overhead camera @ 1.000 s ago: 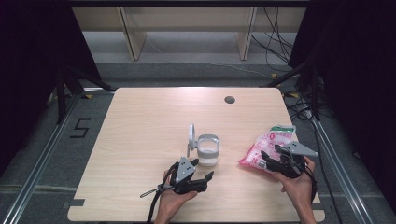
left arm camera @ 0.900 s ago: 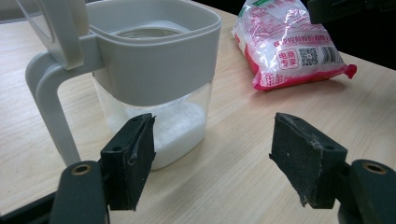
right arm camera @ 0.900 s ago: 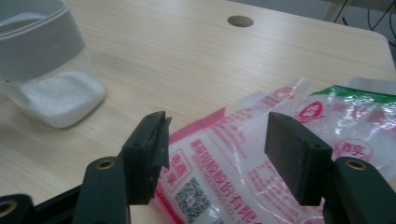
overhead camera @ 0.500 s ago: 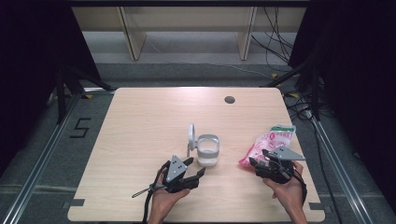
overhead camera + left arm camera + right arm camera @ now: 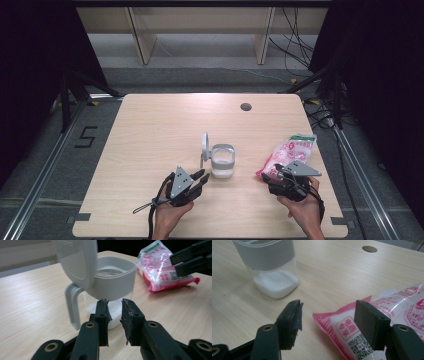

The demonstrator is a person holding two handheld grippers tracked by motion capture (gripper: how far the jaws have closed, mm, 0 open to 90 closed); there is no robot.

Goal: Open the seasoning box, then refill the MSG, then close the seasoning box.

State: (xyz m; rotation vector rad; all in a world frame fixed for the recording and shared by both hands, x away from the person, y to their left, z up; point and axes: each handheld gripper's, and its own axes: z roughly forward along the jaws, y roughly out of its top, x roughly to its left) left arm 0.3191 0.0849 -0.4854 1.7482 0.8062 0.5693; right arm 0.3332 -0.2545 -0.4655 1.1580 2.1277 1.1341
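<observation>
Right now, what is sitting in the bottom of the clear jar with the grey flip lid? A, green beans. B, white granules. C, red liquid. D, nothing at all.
B: the right gripper view shows a layer of white granules lying on the bottom of the clear jar, whose grey flip lid stands open in the left gripper view.
</observation>
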